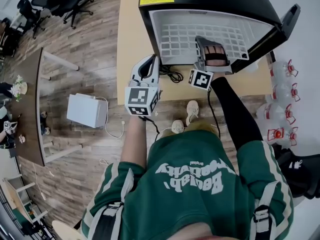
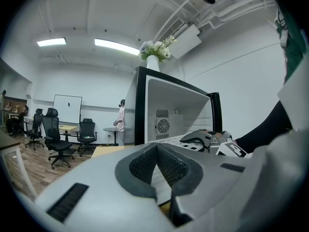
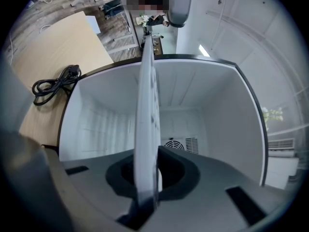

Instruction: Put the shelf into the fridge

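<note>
Right gripper (image 3: 147, 178) was clamped on the front edge of the white grid shelf (image 1: 200, 36), which sat partly inside the open fridge (image 1: 210, 4), front edge sticking out. Left gripper (image 2: 157, 146) hung just in front of the fridge, jaws together with nothing between them. A black cable (image 1: 172, 75) lay on the wooden tabletop (image 1: 130, 44)

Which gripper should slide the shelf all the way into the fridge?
Right, probably. The right gripper is clamped on the shelf and points straight into the open fridge. The left gripper is shut, holds nothing, and hangs outside the fridge.
</note>
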### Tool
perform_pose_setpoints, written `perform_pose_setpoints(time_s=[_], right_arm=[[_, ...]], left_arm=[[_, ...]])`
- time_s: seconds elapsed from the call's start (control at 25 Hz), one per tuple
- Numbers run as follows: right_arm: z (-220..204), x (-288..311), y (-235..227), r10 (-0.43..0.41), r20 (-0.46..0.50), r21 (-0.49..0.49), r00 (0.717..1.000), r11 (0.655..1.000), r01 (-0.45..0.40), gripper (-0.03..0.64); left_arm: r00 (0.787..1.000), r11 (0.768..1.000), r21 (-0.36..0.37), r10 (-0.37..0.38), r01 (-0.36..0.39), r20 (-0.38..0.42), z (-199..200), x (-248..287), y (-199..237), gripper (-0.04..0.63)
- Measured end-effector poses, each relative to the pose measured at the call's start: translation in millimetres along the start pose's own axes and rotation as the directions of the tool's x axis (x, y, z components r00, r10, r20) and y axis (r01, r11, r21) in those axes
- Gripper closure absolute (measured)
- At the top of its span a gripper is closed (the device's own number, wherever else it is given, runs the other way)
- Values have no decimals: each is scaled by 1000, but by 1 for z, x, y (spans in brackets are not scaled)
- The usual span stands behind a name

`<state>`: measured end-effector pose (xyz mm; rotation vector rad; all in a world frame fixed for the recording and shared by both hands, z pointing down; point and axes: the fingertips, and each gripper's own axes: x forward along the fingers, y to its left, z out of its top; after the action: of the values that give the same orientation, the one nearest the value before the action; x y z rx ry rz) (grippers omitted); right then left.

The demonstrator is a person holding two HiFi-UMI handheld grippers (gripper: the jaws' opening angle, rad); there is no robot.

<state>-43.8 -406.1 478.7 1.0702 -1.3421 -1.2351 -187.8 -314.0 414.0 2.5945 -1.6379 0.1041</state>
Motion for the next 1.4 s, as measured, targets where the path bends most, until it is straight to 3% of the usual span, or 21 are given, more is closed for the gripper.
perform_pose_setpoints(time_s=[1.4], right_arm=[[-6, 53, -4, -12, 7, -7, 1000, 1000, 12, 589]], left_arm=[[999, 999, -14, 42, -42, 11, 2, 24, 20, 601]])
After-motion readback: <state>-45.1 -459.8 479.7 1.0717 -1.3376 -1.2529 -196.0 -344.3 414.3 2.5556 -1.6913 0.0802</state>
